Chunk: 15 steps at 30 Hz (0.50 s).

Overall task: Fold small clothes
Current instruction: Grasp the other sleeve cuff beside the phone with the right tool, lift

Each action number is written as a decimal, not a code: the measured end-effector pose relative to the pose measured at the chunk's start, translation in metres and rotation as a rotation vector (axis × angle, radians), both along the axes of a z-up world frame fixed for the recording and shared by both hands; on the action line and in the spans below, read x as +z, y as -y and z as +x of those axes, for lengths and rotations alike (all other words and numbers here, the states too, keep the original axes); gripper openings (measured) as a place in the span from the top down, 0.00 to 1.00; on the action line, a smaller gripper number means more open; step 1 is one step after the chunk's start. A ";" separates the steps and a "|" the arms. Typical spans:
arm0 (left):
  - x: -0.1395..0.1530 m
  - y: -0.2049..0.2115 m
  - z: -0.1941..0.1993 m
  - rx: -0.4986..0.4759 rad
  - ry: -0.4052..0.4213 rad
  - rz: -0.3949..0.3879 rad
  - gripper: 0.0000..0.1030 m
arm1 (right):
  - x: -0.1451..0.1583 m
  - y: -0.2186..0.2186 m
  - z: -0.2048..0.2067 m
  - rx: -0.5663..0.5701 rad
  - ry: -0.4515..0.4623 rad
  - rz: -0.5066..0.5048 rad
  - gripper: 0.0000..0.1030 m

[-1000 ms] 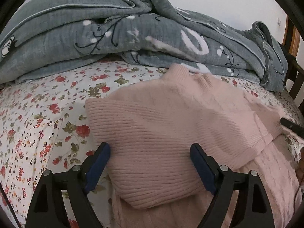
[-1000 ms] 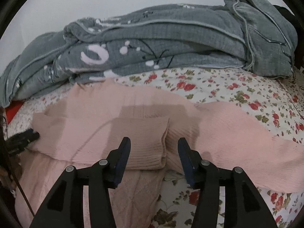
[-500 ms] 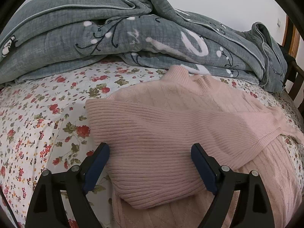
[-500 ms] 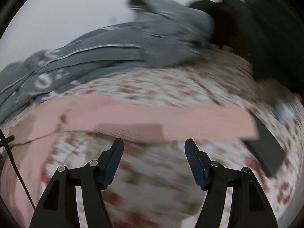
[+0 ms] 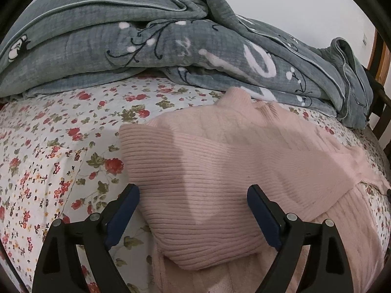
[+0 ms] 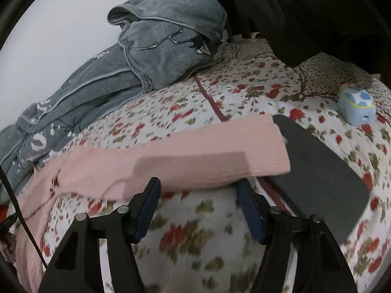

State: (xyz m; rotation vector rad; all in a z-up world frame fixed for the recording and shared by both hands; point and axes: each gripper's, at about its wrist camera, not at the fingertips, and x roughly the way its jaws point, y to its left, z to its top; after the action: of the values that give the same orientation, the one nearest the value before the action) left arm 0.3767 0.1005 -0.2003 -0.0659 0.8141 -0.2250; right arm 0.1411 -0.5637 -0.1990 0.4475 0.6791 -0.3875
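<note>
A pink knit sweater point(image 5: 244, 161) lies on the floral bed sheet point(image 5: 48, 151). One ribbed sleeve point(image 5: 207, 195) is folded across its body. My left gripper point(image 5: 193, 210) is open and empty, its jaws on either side of the folded sleeve's cuff end. In the right wrist view the other sleeve point(image 6: 185, 161) lies stretched out flat to the right. My right gripper point(image 6: 199, 202) is open and empty, just in front of that sleeve near its cuff end.
A rumpled grey blanket point(image 5: 146, 44) is piled along the back of the bed, and shows in the right wrist view point(image 6: 158, 44) too. A flat dark grey board point(image 6: 317, 171) lies by the sleeve's cuff. A small blue-and-white toy point(image 6: 356, 105) sits at far right. A wooden bed frame point(image 5: 381, 56) stands at right.
My right gripper has swung right, from the folded sleeve to the stretched-out sleeve's end, and opened wider. The left gripper has barely moved.
</note>
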 end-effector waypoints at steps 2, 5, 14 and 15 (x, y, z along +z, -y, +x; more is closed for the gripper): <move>0.000 -0.002 0.001 0.004 -0.002 -0.011 0.13 | 0.001 0.005 0.004 0.016 0.005 0.016 0.63; -0.001 -0.005 0.001 0.014 -0.006 -0.023 0.13 | 0.003 0.009 0.011 0.026 -0.004 0.014 0.64; -0.002 -0.008 0.001 0.020 -0.010 -0.039 0.12 | 0.023 0.007 0.021 0.006 0.013 -0.092 0.94; -0.002 -0.008 0.001 0.020 -0.009 -0.039 0.12 | 0.027 0.005 0.022 0.004 0.015 -0.104 0.94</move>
State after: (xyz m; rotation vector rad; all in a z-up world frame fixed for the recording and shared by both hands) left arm 0.3777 0.1081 -0.2021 -0.1121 0.8179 -0.2217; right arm 0.1631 -0.5683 -0.1724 0.3505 0.6426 -0.4137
